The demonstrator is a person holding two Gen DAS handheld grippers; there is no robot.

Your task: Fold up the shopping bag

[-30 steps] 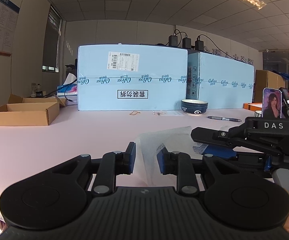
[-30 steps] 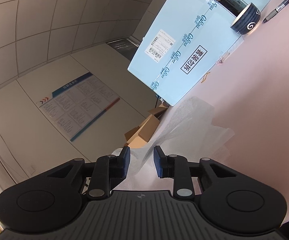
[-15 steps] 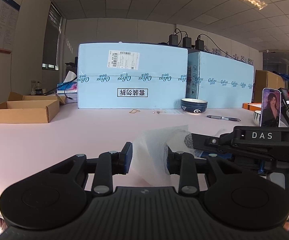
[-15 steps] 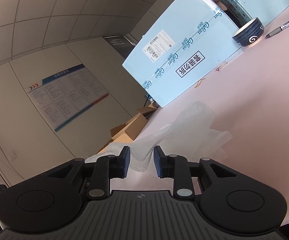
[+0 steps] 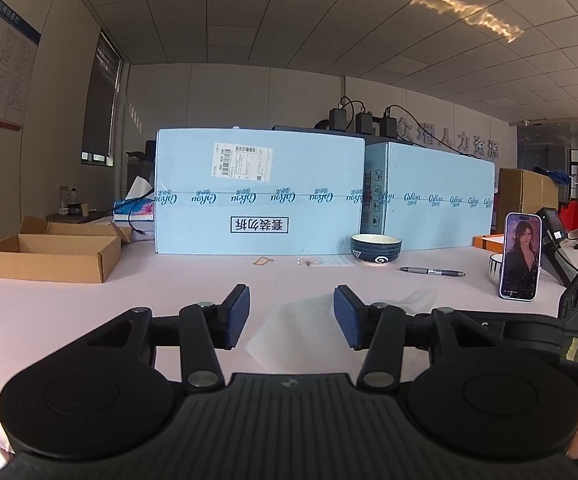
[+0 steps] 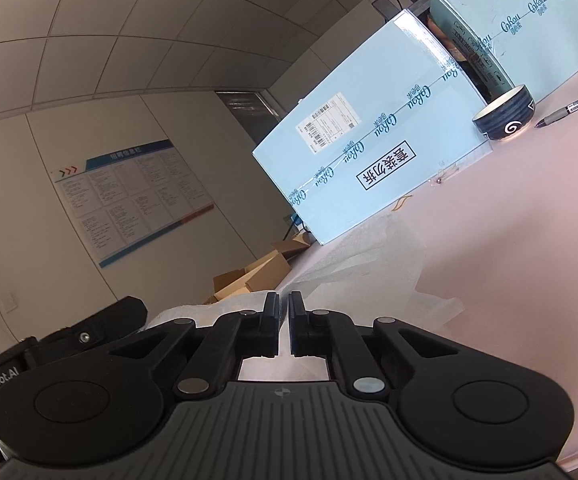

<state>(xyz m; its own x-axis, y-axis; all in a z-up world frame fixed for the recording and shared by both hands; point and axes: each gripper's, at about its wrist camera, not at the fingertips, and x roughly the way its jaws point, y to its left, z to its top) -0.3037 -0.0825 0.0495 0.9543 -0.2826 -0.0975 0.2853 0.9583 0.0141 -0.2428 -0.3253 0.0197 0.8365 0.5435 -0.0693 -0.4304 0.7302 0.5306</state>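
Left wrist view: the left gripper [image 5: 291, 316] has its jaws spread wide and opening, the blue pads clear of anything. The shopping bag [image 5: 289, 328], a thin translucent white plastic one, lies on the pink table [image 5: 69, 312] just beyond and between the fingers, not touched by either pad. Farther back stand two pale blue boxes [image 5: 261, 196], with a dark bowl [image 5: 376, 249] in front of them and a pen [image 5: 431, 271] to its right. An open cardboard box [image 5: 49, 256] sits at far left, and a phone [image 5: 520, 256] stands upright at right. Part of the other gripper's black body shows at the right edge.

Right wrist view: tilted sideways, the right gripper [image 6: 283, 320] has its jaws nearly together, pinched on a thin fold of the shopping bag [image 6: 369, 264]. The rest of the plastic spreads out on the table [image 6: 529, 240] ahead and to the right, crumpled and partly lifted. The bowl [image 6: 503, 114] and pen [image 6: 573, 106] lie far right, near the blue boxes [image 6: 353, 160]. A wall chart [image 6: 129, 196] hangs at left.
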